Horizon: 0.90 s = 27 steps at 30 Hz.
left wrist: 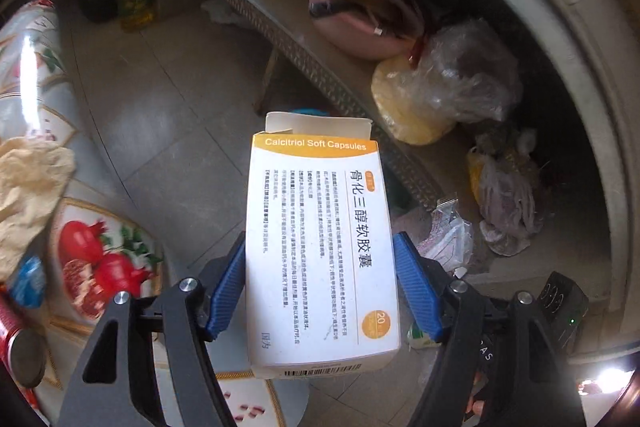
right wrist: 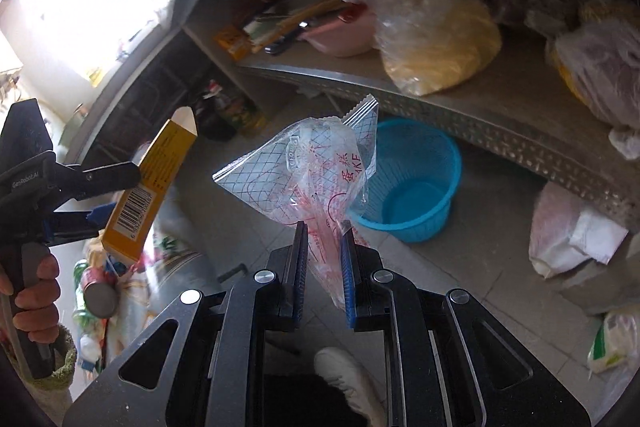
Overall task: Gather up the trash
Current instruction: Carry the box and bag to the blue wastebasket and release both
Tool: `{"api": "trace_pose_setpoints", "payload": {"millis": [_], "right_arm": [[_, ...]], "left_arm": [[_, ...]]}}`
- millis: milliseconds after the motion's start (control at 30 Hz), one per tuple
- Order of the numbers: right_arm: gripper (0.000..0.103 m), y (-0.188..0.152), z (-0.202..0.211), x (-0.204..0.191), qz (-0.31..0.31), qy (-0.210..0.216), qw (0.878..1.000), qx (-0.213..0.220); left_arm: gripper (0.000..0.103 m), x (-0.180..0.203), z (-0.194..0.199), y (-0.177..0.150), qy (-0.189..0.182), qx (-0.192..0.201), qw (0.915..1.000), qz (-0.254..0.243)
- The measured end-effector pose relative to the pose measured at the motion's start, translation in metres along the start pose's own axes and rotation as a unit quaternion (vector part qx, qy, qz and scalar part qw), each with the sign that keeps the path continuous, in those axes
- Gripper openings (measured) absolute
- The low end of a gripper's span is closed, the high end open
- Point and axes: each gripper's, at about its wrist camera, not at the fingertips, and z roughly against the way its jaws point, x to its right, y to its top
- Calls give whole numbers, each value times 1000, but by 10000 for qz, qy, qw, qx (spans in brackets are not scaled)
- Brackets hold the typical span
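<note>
My left gripper [left wrist: 320,247] is shut on a white and orange medicine box [left wrist: 320,251] labelled Calcitriol Soft Capsules, held above the tiled floor with its top flap open. The same box [right wrist: 148,183] and the left gripper [right wrist: 116,191] show at the left of the right wrist view. My right gripper [right wrist: 324,231] is shut on a crumpled clear plastic wrapper [right wrist: 316,171] with red and blue print, held up in the air. A blue plastic basket [right wrist: 416,187] stands on the floor under a shelf, just beyond and to the right of the wrapper.
A table with a pomegranate-print cloth [left wrist: 100,263] lies at the left, with crumpled paper [left wrist: 28,195] and a red can [left wrist: 16,343] on it. A low metal shelf [right wrist: 500,131] carries plastic bags and bowls. More bags lie on the floor at the right [right wrist: 568,231].
</note>
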Motion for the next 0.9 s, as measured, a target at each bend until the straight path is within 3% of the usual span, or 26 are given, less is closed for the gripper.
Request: {"api": "trace_pose_setpoints", "payload": {"millis": [133,300,367,433,500,567,900], "right_arm": [[14,16,-59,29,-300,-304,9986,-321],[16,31,-125,41,-301,-582,9964,-545],[25,40,-146,40,-169,-737,9961,-445],[53,48,-167,41,-4,-886,9957,-253],[63,49,-186,41,233,-1271,9916,-71],[63,44,-195,44,291,-1433,9892,-32],[64,23,-165,61,22,-1349,9901,387]], "left_arm": [[69,0,-88,29,137,-802,9965,186],[70,-1,-158,67,207,-1199,9914,474],[71,-1,-175,81,205,-1192,9914,493],[81,1,-188,95,151,-1163,9919,496],[88,2,-196,103,258,-1079,9925,514],[89,2,-197,106,215,-976,9935,548],[89,3,-153,99,106,-472,9981,382]]}}
